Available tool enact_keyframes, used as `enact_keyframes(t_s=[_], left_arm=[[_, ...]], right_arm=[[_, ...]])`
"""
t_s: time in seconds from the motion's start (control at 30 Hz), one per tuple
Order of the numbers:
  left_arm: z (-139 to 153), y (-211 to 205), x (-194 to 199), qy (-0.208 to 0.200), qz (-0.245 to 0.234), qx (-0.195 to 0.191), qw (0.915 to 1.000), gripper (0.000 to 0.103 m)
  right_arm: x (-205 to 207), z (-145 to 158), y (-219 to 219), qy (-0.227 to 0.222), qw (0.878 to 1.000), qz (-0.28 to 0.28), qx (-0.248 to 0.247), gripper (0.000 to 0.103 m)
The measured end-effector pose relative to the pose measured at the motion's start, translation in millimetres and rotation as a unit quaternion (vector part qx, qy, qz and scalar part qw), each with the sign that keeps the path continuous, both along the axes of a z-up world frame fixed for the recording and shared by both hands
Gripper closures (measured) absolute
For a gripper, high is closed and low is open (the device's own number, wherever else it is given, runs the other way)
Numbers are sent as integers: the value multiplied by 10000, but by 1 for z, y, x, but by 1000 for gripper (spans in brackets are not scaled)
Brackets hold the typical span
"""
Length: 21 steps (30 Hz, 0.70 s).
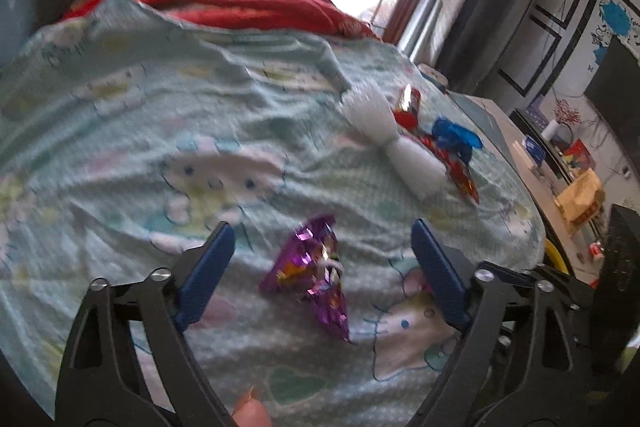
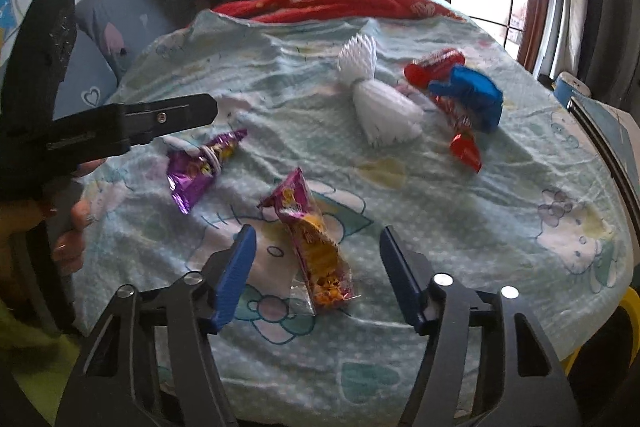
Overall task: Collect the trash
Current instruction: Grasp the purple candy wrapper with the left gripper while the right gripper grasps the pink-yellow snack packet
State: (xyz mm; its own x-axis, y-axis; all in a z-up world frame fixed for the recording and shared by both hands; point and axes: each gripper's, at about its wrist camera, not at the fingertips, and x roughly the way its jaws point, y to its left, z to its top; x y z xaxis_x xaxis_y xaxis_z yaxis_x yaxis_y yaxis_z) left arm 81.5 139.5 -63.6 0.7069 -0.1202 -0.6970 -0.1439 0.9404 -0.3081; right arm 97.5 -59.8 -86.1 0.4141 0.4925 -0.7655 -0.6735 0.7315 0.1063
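Observation:
Wrappers lie on a light-green cartoon bedsheet (image 1: 160, 115). In the left wrist view my left gripper (image 1: 322, 231) is open above a purple foil wrapper (image 1: 316, 267), which lies between its blue fingers. The same purple wrapper (image 2: 200, 167) shows in the right wrist view under the left gripper's black body (image 2: 120, 127). My right gripper (image 2: 316, 237) is open around a pink-and-yellow snack packet (image 2: 316, 251). Farther off lie a white pleated wrapper (image 2: 376, 103), a blue wrapper (image 2: 472, 95) and red wrappers (image 2: 434, 65).
A red blanket (image 2: 340, 1) and pillows (image 2: 112, 43) lie at the bed's far end below a bright window. In the left wrist view a desk (image 1: 560, 171) with boxes stands right of the bed. A yellow rim (image 2: 628, 315) shows at the bed's right edge.

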Motion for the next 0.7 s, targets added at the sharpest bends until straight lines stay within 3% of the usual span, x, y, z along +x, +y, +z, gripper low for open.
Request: enact_keyframes(t_s=[0.17,0.27,0.37,0.53,0.7], left_arm=[[-21,-12,5,336,-262,-125,9990,38],[-25,-20,4,339,-268,130,9990,44],[-26,-23,4,315,-301,199,9989,64],[-25,-25,4,242,-418,188,9987,78],[-18,-39,4,69,-685,166,9975,82]], right_arm=[[-4,-13,-6,-211,9996,-91,-137,65],[-5,-13,-10,-276,9995,-126,-97,69],[-3,-12,-16,-309,9991,-269,-64,77],[4,-9,-34,-240,9979,-587,126,78],[9,-4,-54,-204,9954,-884,312,78]])
